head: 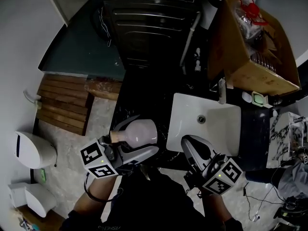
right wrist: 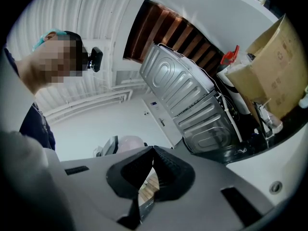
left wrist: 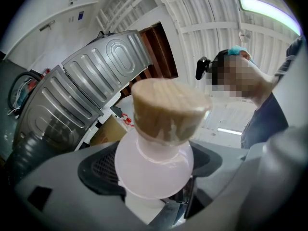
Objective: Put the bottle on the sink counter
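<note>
A round, pale pink bottle point(head: 140, 130) with a tan cork stopper point(head: 116, 136) lies sideways in my left gripper point(head: 143, 136), which is shut on its belly. It hangs over the dark counter point(head: 139, 95), just left of the white sink point(head: 226, 117). In the left gripper view the bottle point(left wrist: 154, 170) fills the middle between the jaws of my left gripper point(left wrist: 154, 179), cork point(left wrist: 168, 112) towards the camera. My right gripper point(head: 189, 142) is shut and empty over the sink's front edge. In the right gripper view my right gripper point(right wrist: 153, 151) has its pads touching, with the bottle point(right wrist: 129, 142) behind them.
A metal washing machine point(head: 144, 18) stands beyond the counter. An open cardboard box point(head: 250, 47) of items sits behind the sink, by the tap point(head: 222, 91) and a green soap dish point(head: 260, 98). A wooden floor mat point(head: 62, 102) and a white bin point(head: 31, 150) lie left.
</note>
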The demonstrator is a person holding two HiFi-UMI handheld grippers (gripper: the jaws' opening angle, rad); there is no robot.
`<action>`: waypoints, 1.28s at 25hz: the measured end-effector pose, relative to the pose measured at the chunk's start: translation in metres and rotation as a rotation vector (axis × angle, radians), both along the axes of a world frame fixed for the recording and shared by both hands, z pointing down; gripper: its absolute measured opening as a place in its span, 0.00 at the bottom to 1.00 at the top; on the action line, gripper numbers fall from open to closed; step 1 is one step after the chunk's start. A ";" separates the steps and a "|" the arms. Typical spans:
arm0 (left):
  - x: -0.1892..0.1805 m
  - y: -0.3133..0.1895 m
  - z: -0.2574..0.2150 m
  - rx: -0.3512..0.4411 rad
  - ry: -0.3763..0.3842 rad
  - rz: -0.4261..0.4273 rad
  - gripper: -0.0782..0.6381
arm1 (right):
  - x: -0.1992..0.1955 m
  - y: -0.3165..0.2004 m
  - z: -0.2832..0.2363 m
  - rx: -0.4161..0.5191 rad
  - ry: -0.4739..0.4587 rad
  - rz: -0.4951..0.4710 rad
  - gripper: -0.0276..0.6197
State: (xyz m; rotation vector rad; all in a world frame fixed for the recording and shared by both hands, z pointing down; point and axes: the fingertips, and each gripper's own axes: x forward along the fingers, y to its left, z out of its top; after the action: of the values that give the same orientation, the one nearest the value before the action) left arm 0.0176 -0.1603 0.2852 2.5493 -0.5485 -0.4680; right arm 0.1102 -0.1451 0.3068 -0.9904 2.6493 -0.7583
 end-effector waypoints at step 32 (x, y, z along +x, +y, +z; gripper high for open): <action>0.040 -0.219 0.146 -0.003 -0.384 0.127 0.67 | -0.007 -0.112 0.095 -0.209 -0.066 0.092 0.08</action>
State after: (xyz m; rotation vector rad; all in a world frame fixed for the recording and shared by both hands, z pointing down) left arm 0.0579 -0.3791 0.4310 2.6637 -0.5125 0.0709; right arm 0.1035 -0.2567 0.4021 -1.1087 2.4877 -1.0445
